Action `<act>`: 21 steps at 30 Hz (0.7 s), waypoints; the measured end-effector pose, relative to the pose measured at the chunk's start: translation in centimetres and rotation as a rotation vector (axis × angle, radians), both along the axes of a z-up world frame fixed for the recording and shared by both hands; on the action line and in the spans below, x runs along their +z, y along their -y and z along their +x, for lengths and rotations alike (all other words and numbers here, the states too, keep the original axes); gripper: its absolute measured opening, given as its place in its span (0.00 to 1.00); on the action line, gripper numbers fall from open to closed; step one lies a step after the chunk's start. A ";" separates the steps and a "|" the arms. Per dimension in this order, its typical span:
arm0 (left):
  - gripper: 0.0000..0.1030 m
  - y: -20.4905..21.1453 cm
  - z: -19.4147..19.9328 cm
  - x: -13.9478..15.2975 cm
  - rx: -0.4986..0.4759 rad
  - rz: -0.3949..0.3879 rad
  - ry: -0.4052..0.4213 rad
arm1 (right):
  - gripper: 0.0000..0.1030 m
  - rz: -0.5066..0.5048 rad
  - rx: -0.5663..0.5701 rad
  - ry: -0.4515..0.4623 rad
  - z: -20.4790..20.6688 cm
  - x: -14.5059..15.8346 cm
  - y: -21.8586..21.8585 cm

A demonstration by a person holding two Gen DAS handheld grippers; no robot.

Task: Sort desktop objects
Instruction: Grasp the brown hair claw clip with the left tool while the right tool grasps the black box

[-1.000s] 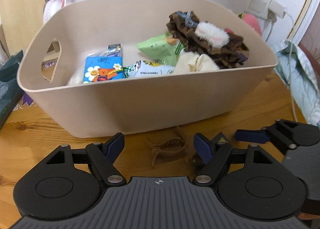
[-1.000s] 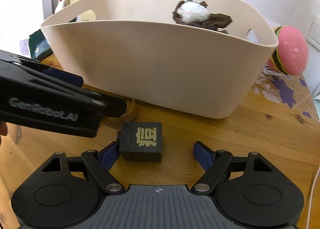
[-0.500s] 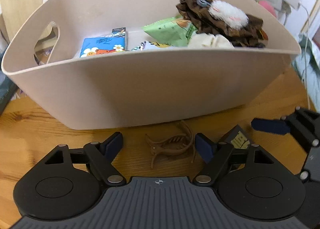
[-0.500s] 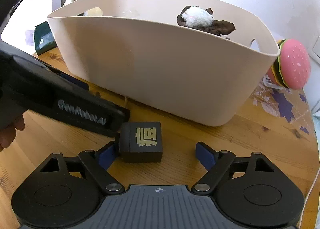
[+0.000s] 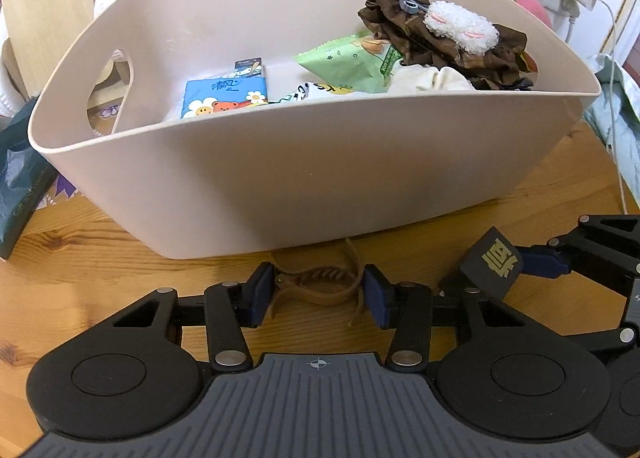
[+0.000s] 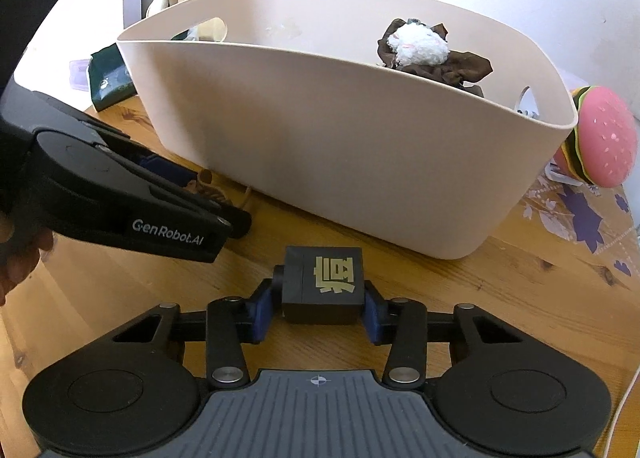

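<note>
A brown hair claw clip (image 5: 320,292) lies on the wooden table just in front of the beige bin (image 5: 320,185). My left gripper (image 5: 318,296) is closing its jaws, and both blue pads press on the clip's ends. A black box with a gold character (image 6: 326,284) sits between the pads of my right gripper (image 6: 318,308), whose jaws are also closing and press on its sides. The box (image 5: 494,262) also shows at the right of the left wrist view. The left gripper's black body (image 6: 120,201) reaches in from the left of the right wrist view.
The bin (image 6: 320,161) holds brown fabric with a white fluffy patch (image 5: 440,29), a green snack packet (image 5: 348,61) and a blue tissue pack (image 5: 224,97). A pink burger plush (image 6: 600,137) stands right of it, a dark green pouch (image 5: 20,185) on its left, and a white cable (image 5: 612,97) hangs at the right.
Both grippers' jaws have come together: the left onto the hair clip, the right onto the black box. Both were wide apart half a second ago.
</note>
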State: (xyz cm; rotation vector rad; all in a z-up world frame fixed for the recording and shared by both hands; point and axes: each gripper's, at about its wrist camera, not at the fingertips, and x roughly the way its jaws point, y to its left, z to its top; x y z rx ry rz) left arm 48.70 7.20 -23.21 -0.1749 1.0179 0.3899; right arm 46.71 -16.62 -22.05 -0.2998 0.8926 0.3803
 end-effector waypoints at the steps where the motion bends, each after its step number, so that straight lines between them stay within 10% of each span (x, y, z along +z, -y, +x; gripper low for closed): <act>1: 0.47 0.0 -0.1 0.1 0.002 -0.011 0.001 | 0.40 0.000 0.000 -0.004 -0.1 0.0 0.1; 21: 0.47 -0.1 -2.7 5.1 -0.011 -0.049 0.066 | 0.40 0.014 0.004 0.076 -7.4 4.7 -0.8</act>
